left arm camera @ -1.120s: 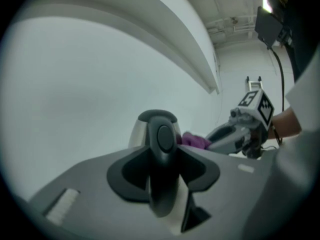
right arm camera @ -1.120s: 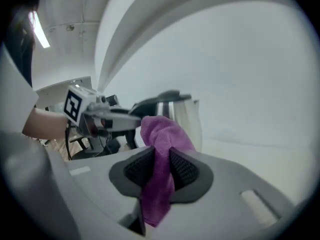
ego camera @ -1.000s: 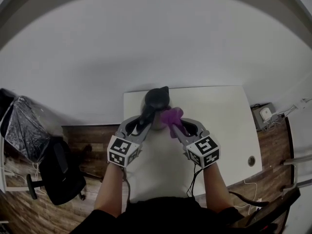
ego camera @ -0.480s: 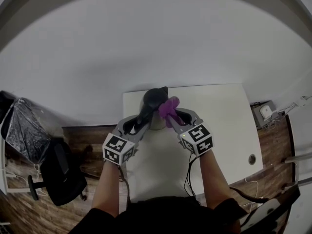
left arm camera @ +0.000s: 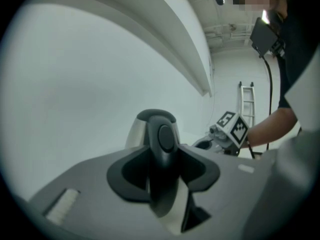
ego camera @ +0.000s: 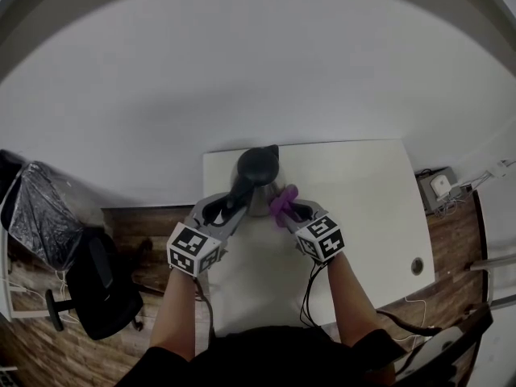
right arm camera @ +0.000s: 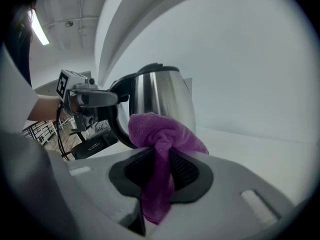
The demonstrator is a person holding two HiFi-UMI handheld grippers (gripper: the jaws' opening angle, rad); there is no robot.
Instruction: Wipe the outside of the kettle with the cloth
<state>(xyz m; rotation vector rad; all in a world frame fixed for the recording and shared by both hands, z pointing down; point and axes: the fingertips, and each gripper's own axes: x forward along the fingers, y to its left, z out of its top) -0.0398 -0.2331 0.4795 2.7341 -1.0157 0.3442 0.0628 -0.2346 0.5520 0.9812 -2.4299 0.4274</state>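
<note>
A steel kettle (ego camera: 260,185) with a black lid and black handle (left arm camera: 162,159) stands at the far left of the white table (ego camera: 363,208). My left gripper (ego camera: 235,202) is shut on the handle, which fills the gap between its jaws in the left gripper view. My right gripper (ego camera: 284,209) is shut on a bunched purple cloth (right arm camera: 162,149). The cloth (ego camera: 281,201) sits low against the kettle's right side, against the shiny steel wall (right arm camera: 165,101) in the right gripper view. The left gripper (right arm camera: 92,101) shows there beside the handle.
The kettle stands close to the table's far left corner, near a white wall. A black chair (ego camera: 101,285) and a dark bag stand on the wooden floor at the left. A small white device (ego camera: 439,187) and cables lie on the floor at the right.
My right gripper has carried the purple cloth from near the kettle's top down its right side. The left gripper and the kettle have stayed in place.
</note>
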